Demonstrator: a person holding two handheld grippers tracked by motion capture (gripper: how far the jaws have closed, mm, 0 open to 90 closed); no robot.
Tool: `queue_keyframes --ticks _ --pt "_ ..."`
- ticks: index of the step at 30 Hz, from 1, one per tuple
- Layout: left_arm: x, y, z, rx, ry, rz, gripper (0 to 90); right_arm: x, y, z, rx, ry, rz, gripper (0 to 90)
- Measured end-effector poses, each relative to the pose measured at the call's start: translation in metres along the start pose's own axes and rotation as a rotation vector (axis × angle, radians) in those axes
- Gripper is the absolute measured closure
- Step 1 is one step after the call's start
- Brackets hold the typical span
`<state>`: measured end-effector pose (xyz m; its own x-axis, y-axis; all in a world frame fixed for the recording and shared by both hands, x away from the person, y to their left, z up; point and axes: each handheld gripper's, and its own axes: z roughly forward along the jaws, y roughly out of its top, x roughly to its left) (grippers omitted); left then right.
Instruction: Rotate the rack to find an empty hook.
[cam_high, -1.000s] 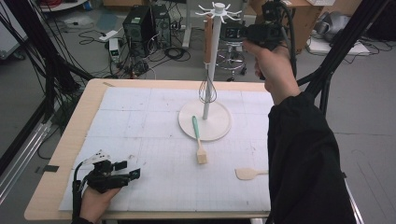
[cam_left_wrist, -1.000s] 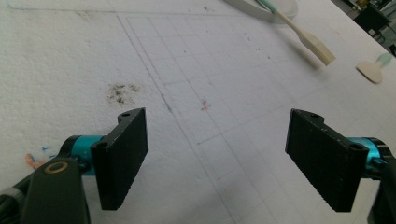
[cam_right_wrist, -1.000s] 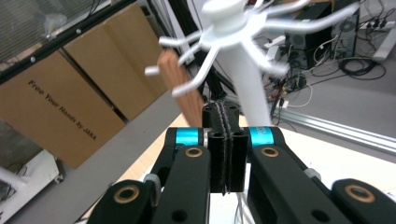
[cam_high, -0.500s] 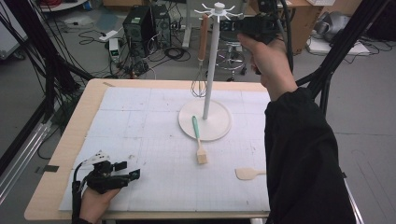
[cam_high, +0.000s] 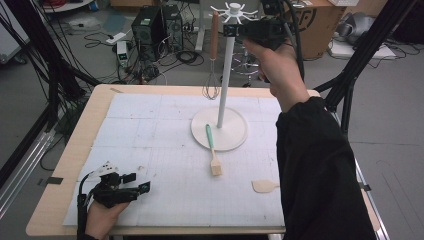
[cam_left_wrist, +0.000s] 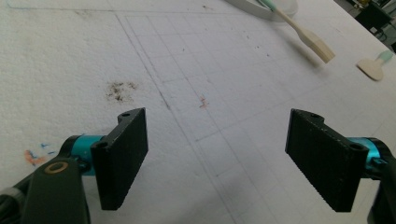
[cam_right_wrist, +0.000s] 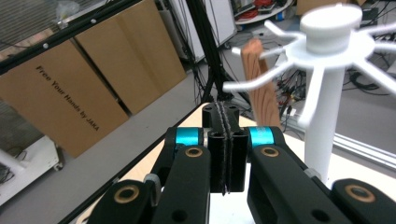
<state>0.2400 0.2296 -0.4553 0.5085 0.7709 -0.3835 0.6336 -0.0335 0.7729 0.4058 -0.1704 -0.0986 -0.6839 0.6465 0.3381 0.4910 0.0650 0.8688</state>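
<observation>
Whisk (cam_high: 212, 65) hanging on rack (cam_high: 227, 70), right gripper (cam_high: 231, 30) raised beside hub, jaws closed empty, left gripper (cam_high: 142, 188) resting wide open

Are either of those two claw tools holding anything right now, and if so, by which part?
Nothing is held. The right gripper is shut empty beside the white rack, where the whisk hangs; the left gripper rests open on the table.

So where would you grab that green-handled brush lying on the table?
Probably by the green handle, coming straight down from above. The brush lies flat, its handle end propped on the white stand base, which leaves a little room under the narrow handle for jaws closing across it.
</observation>
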Motion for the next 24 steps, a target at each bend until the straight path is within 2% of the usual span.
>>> queue_keyframes --ticks 7,17,20,24 --pt "-0.001 0.0 0.001 0.005 0.002 0.003 21.8 -0.016 -0.009 -0.02 0.018 0.001 0.019 90.0" --pt "0.0 0.0 0.0 -0.002 0.002 -0.011 21.8 -0.038 0.001 -0.033 0.01 -0.026 0.054 90.0" --pt "0.0 0.0 0.0 0.002 0.0 -0.007 21.8 -0.039 0.006 -0.032 0.008 -0.025 0.063 90.0" --pt "0.0 0.0 0.0 -0.001 -0.002 -0.006 21.8 -0.034 0.012 -0.029 0.023 -0.034 0.052 90.0"
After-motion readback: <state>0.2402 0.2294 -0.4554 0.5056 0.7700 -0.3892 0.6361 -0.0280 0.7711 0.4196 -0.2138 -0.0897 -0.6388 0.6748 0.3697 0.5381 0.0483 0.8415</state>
